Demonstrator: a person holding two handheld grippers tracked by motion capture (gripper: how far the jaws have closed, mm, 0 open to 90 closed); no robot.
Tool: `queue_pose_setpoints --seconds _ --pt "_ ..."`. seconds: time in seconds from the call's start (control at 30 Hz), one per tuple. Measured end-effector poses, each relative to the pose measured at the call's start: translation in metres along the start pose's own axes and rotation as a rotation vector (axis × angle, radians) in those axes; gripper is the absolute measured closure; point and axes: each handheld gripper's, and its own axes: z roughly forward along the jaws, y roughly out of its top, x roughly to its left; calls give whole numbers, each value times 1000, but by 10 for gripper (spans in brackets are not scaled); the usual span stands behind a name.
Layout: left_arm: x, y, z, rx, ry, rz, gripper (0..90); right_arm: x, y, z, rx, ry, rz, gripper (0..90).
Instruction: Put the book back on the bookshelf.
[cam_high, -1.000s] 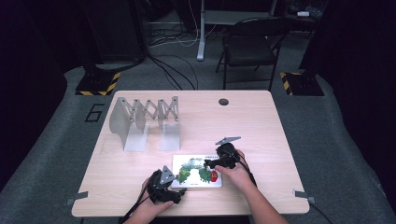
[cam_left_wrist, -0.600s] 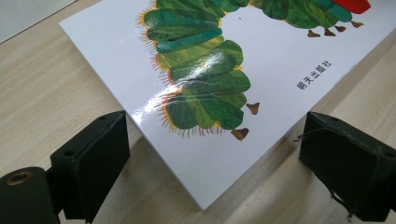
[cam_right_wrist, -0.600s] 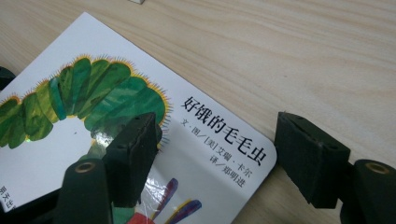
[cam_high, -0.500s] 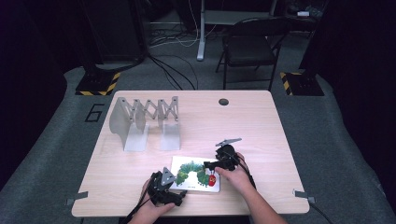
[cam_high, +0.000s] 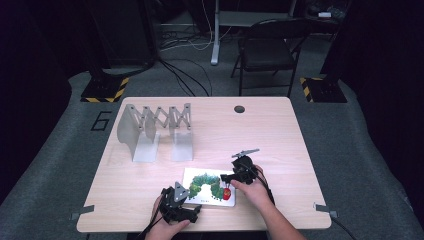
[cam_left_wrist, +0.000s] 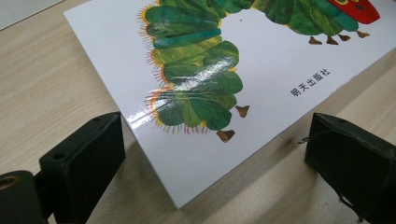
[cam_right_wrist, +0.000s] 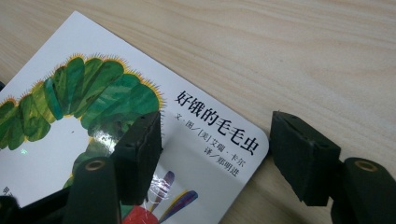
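A white picture book (cam_high: 207, 186) with a green caterpillar on its cover lies flat near the table's front edge. My left gripper (cam_high: 191, 204) sits at the book's near left corner. In the left gripper view the book's corner (cam_left_wrist: 210, 70) lies between the wide jaws of the left gripper (cam_left_wrist: 215, 154), which have just been opening; neither pad touches it. My right gripper (cam_high: 227, 179) is at the book's right end. In the right gripper view the right gripper (cam_right_wrist: 217, 149) has just been closing; one jaw is over the cover (cam_right_wrist: 70, 116), the other is past its rounded corner, not pressing.
A grey metal accordion file rack (cam_high: 155, 130) stands at the back left of the wooden table (cam_high: 280, 145). A round cable hole (cam_high: 239, 109) is near the far edge. A folding chair (cam_high: 267, 50) stands beyond the table.
The book's cover shows fuller and reaches a little nearer the front edge than a second ago. Both hands have stayed almost where they were.
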Motion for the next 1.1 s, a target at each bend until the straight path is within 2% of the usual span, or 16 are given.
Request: queue_pose_setpoints --seconds 0.07,0.23,0.33,0.37,0.43,0.47,0.5,0.53,0.6,0.77,0.87,0.97,1.1 --pt "-1 0 0 -1 2 -3 46 1 0 0 0 -8 3 338" --pt "-4 -1 0 -1 16 -23 46 0 2 1 -13 7 51 330" --pt "-7 -1 0 -13 26 -37 45 -3 3 2 -22 45 106 338" --pt "-7 -1 0 -7 23 -31 46 -3 4 1 -14 50 124 357" --pt "-9 -1 0 -12 29 -31 46 -7 4 0 -15 43 121 364" --pt "-9 -1 -1 -2 22 -30 46 -7 3 -1 -8 26 119 361" --pt "-9 -2 -1 -1 33 -29 46 -6 3 -3 0 10 122 356" --pt "-10 -2 -1 -4 33 -29 46 -5 2 -5 3 -9 104 353" --pt "-10 -2 -2 -3 28 -31 46 -2 1 -6 20 -20 104 350" --pt "-12 -2 -2 -5 34 -40 45 1 1 -4 28 -2 119 337" --pt "-13 -2 -2 -5 34 -39 45 2 1 -3 25 -8 118 330" --pt "-14 -2 -1 -7 36 -48 44 1 2 -2 13 -5 146 329" --pt "-15 -2 -1 -9 39 -54 44 1 3 -1 11 -7 145 329"
